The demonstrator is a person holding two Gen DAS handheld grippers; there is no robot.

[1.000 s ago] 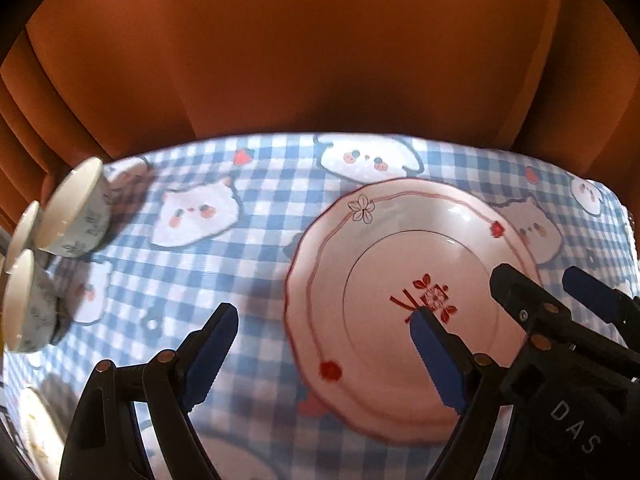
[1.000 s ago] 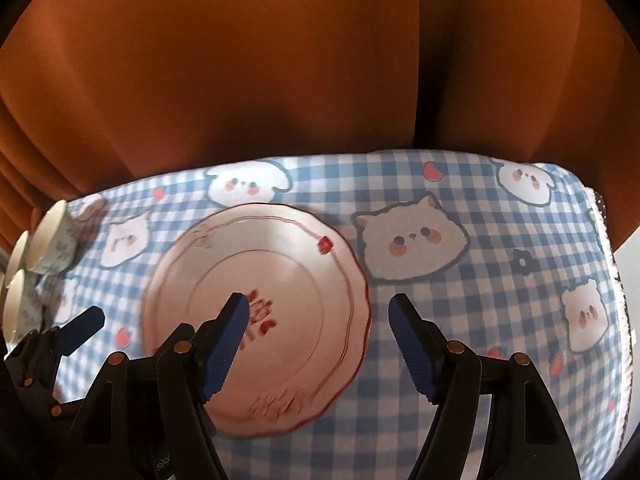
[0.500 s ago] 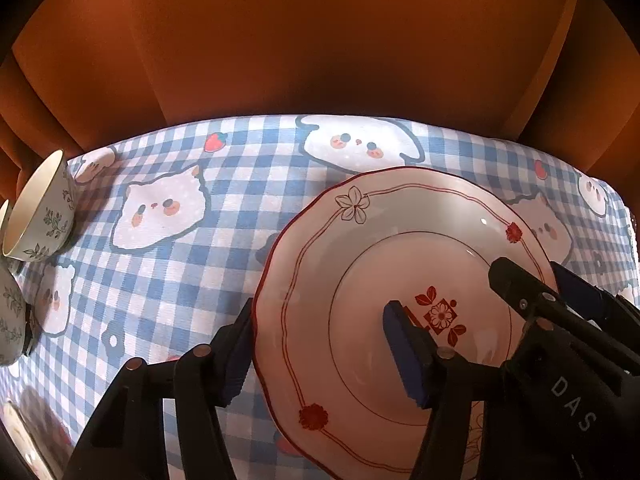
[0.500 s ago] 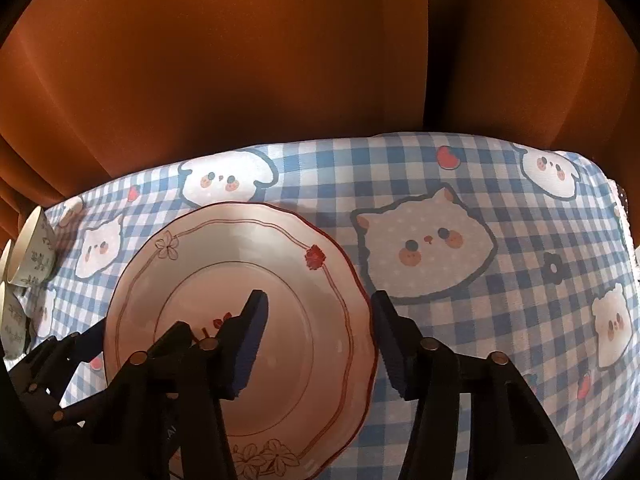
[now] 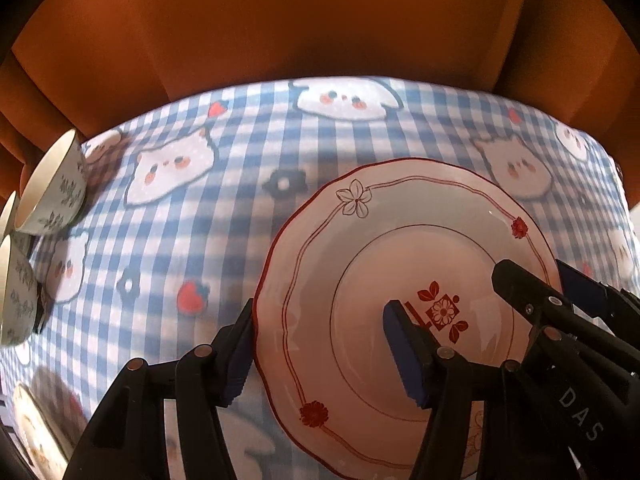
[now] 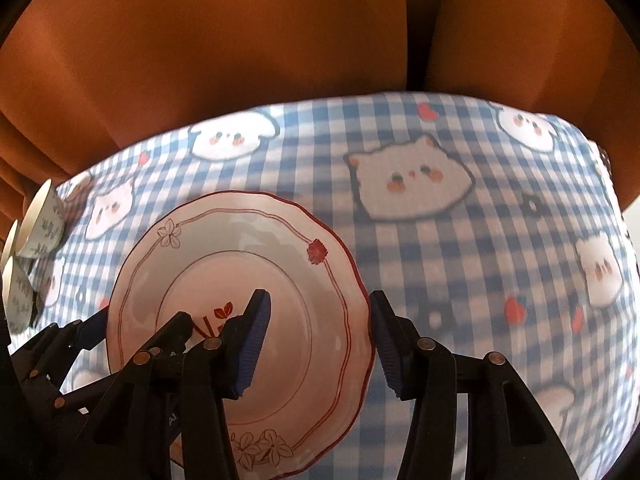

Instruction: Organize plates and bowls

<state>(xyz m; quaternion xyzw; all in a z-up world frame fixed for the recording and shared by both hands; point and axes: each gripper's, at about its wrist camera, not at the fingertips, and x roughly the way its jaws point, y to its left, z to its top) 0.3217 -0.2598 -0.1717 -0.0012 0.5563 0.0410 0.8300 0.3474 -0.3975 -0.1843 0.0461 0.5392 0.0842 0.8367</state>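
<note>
A white plate [image 5: 384, 256] with a red scalloped rim and flower marks is held over the checked tablecloth. My left gripper [image 5: 320, 350] straddles its left rim, one pad under the edge and one on the plate's face, shut on it. My right gripper [image 6: 320, 340] straddles the plate's [image 6: 240, 248] right rim the same way. The right gripper's fingers [image 5: 520, 284] also show in the left wrist view, over the plate's right side. The plate appears lifted slightly off the cloth.
Blue-and-white checked tablecloth [image 5: 200, 248] with cat faces covers the table [image 6: 480, 264]. Several white bowls with leaf pattern [image 5: 52, 188] stand at the left edge, also in the right wrist view [image 6: 40, 216]. An orange curtain [image 5: 320, 20] hangs behind the table.
Both grippers moved in over the plate's opposite rims and closed on them. The plate has risen and shifted with them.
</note>
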